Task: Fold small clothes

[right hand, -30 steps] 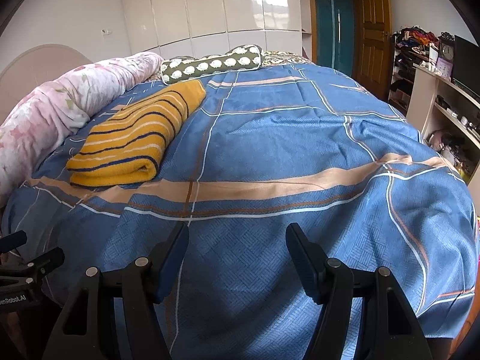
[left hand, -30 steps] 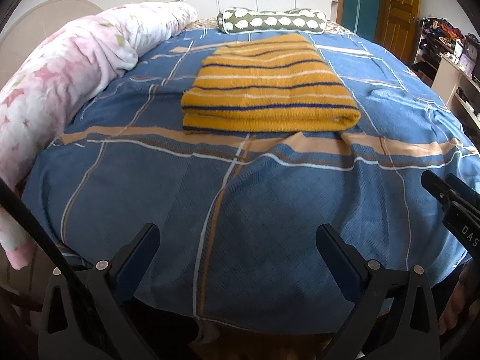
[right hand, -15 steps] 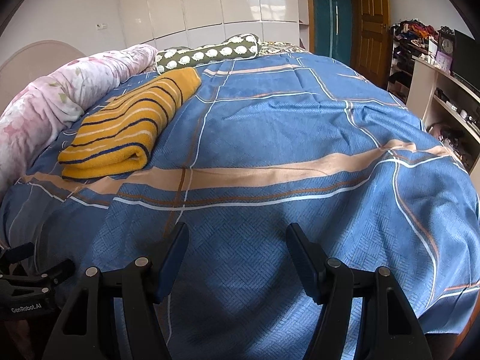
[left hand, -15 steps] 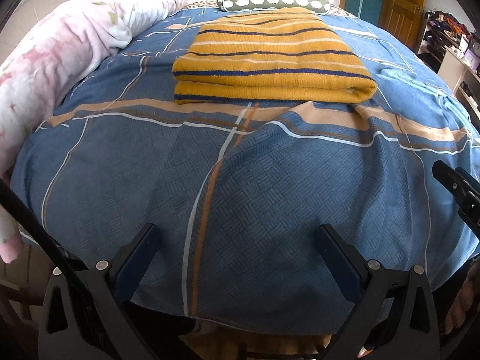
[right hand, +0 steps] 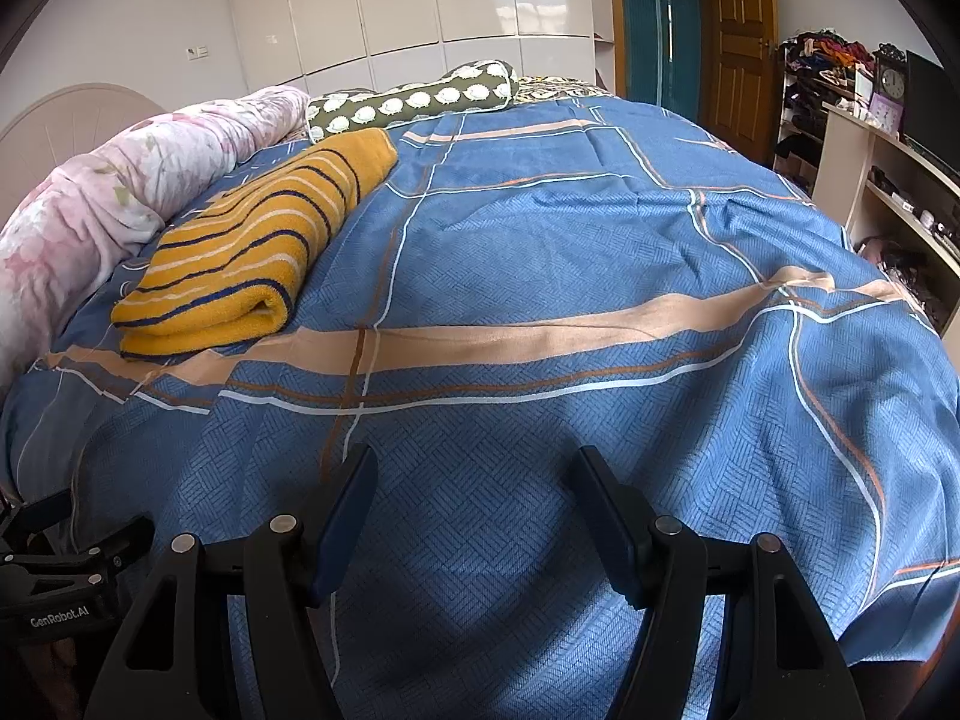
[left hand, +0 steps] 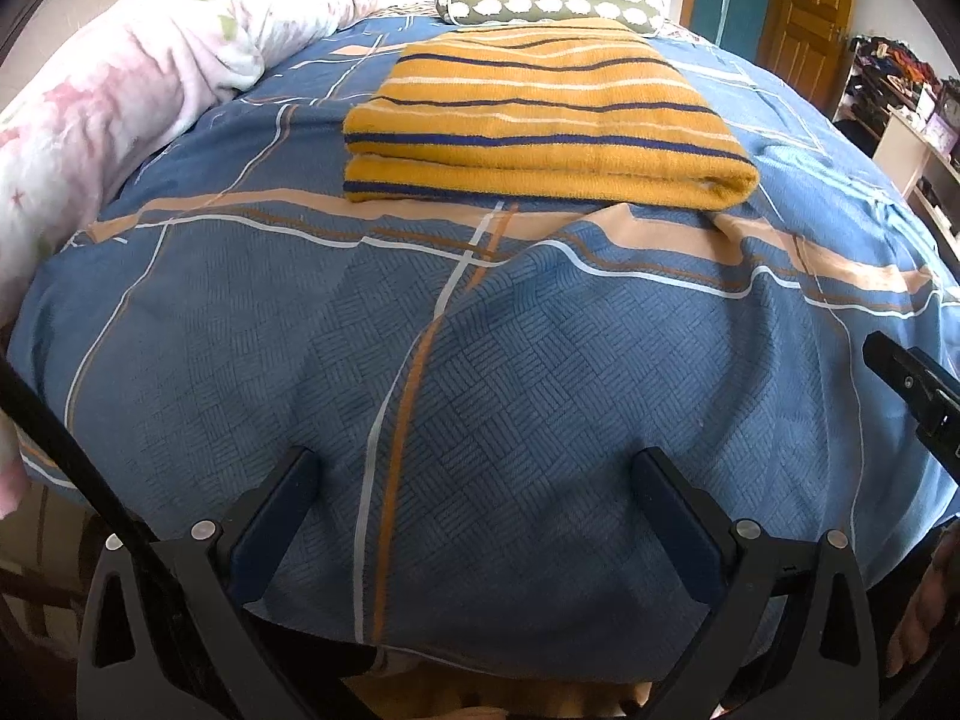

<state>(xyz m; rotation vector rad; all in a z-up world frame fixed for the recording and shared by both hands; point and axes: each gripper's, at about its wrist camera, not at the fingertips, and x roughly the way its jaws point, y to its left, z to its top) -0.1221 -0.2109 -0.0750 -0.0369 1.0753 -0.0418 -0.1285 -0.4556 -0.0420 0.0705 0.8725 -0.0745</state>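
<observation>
Left wrist view: your left tongs point(left hand: 474, 504) stood apart, empty, low over near edge of bed point(left hand: 540, 396). Right tongs point(right hand: 474, 510) likewise apart, empty, beside them. Striped yellow garment point(left hand: 540, 114) lay folded flat mid-bed, well beyond both, near floral quilt point(left hand: 120, 90) and bolster pillow point(left hand: 552, 0). Fold looked finished; next you'd likely reach forward to tidy or lift it.

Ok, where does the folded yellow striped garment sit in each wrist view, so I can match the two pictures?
Left wrist: folded yellow striped garment lies upper centre on the blue bedcover, straight ahead of the open left gripper.
Right wrist: garment lies at upper left, well left of the open right gripper.
Shared landmark: green patterned bolster just beyond the garment.
</observation>
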